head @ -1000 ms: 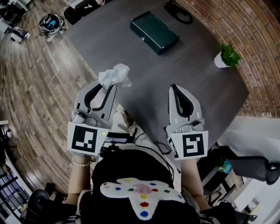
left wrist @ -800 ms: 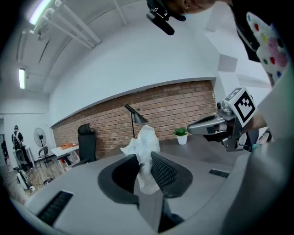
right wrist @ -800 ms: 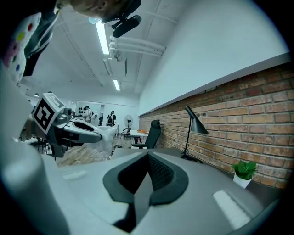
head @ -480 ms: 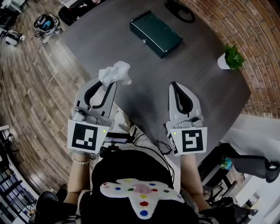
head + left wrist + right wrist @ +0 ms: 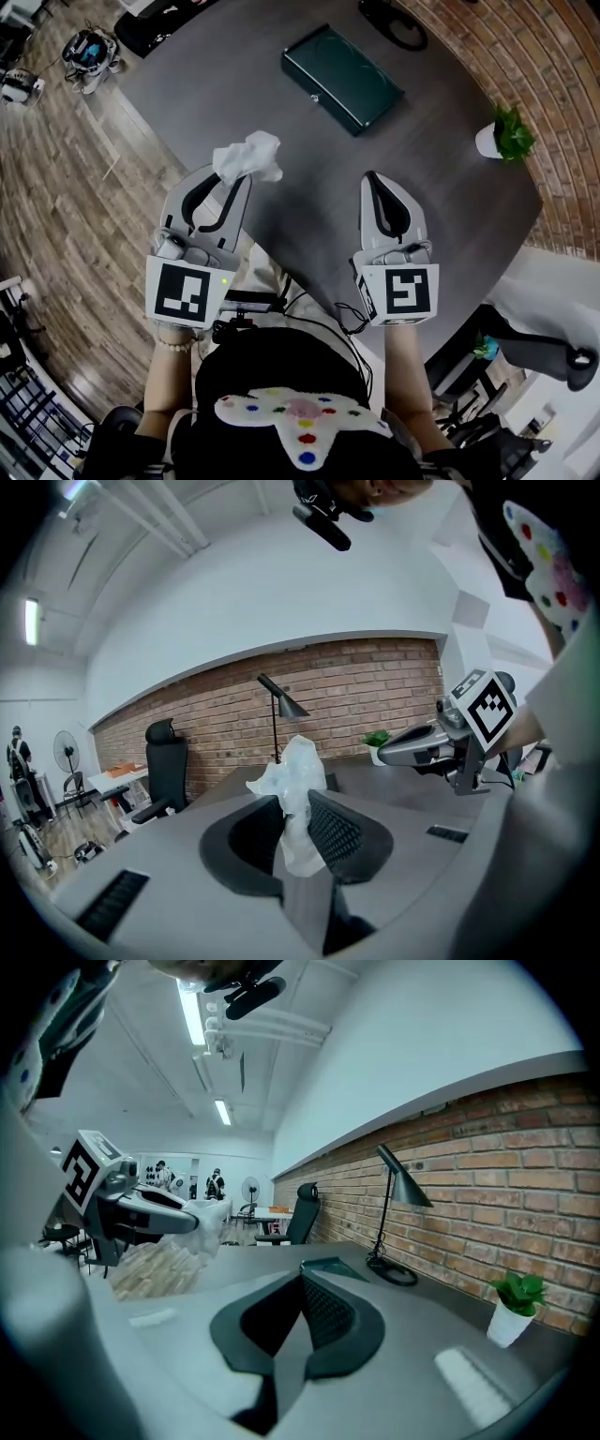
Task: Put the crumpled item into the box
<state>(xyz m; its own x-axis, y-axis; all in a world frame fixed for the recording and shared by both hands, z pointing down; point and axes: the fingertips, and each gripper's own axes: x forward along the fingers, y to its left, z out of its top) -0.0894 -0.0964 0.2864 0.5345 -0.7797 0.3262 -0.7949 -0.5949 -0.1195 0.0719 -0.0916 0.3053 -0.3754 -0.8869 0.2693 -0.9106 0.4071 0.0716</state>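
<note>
My left gripper (image 5: 234,179) is shut on a crumpled white tissue (image 5: 247,157), which sticks out past the jaw tips at the table's near left edge. In the left gripper view the tissue (image 5: 294,799) is pinched between the ribbed pads. My right gripper (image 5: 369,178) hovers over the dark table with its jaws shut and nothing in them; its closed pads (image 5: 302,1309) meet in the right gripper view. The dark green box (image 5: 342,78) lies closed, lid down, farther back on the table (image 5: 281,112), well beyond both grippers.
A small potted plant (image 5: 506,137) in a white pot stands at the table's right edge. A black desk lamp base (image 5: 392,22) sits behind the box. Wood floor (image 5: 66,187) lies left of the table, with an office chair (image 5: 167,771) and small wheeled robots (image 5: 86,52) beyond.
Both grippers hold nearly still, the tissue staying in the left one. The view has shifted a little, so the box and the plant sit slightly farther right in the head view.
</note>
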